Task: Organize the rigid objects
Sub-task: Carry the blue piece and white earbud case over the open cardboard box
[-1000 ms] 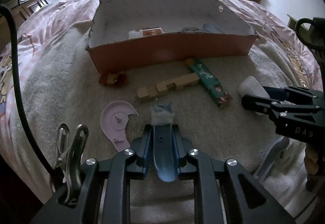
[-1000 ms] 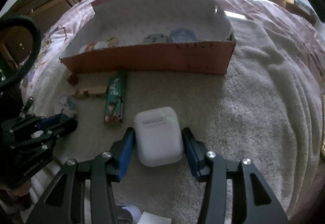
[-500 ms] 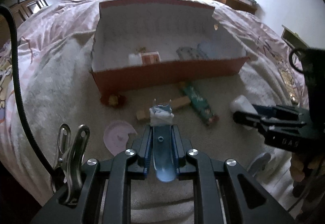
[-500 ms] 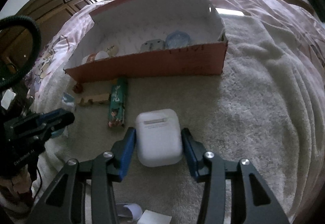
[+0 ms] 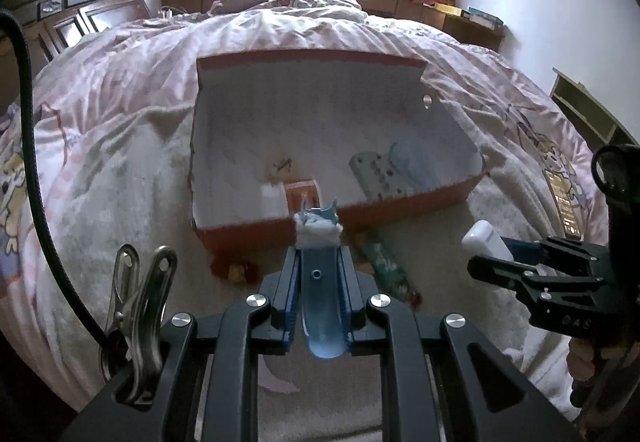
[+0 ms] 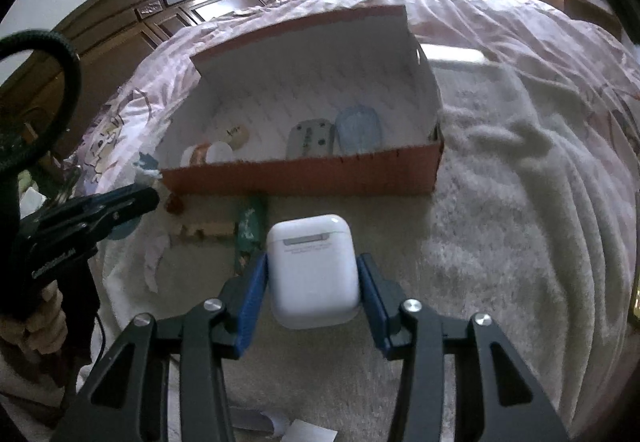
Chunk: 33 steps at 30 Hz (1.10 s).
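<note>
My left gripper is shut on a blue curved plastic piece with a white wad at its tip, held above the blanket just short of the red box. My right gripper is shut on a white earbud case, lifted above the blanket in front of the box; the case also shows in the left wrist view. Inside the box lie a grey remote, a pale blue oval object and small items at its left end.
On the cream blanket in front of the box lie a green patterned pack, wooden blocks, a small red toy and a pink disc piece. A dark wooden headboard stands left. Rumpled pink bedding surrounds the blanket.
Both grippers have risen with their objects and moved towards the box. The box interior now shows from higher up.
</note>
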Available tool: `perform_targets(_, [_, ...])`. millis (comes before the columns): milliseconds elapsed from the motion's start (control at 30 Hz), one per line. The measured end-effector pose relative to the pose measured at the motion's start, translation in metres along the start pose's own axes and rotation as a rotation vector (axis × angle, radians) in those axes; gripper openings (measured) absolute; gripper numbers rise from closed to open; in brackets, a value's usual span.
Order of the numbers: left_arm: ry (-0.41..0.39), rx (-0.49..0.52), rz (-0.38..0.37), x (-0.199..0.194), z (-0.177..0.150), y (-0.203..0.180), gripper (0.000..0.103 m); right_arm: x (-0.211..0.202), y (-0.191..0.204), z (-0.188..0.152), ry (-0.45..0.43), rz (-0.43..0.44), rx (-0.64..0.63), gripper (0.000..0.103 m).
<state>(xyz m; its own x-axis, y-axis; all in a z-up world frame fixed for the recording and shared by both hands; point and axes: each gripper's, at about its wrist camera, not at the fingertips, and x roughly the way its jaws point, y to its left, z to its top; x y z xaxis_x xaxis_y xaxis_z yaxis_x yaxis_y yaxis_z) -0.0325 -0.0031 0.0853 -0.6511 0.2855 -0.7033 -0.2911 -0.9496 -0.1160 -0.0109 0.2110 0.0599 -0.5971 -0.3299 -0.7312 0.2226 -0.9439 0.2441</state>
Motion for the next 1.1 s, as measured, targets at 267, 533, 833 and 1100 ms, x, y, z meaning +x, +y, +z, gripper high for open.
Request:
perform_targets(267, [-0.028, -0.027, 0.014, 0.006, 0.032, 0.004, 0.018, -0.015, 0.005, 0.028, -0.065, -0.021, -0.044, 0.048])
perform_targets(533, [-0.065, -0.006, 0.038, 0.019, 0.065, 0.000, 0.018, -0.001, 0.002, 0.068, -0.095, -0.023, -0.028, 0.048])
perform_targets(833, [-0.007, -0.021, 0.062, 0.062, 0.088, 0.010, 0.018, 0.033, -0.007, 0.101, -0.078, -0.028, -0.018, 0.048])
perform_targets(1100, [0.039, -0.017, 0.083, 0.096, 0.098, 0.014, 0.018, 0.064, -0.019, 0.124, -0.054, -0.050, -0.023, 0.048])
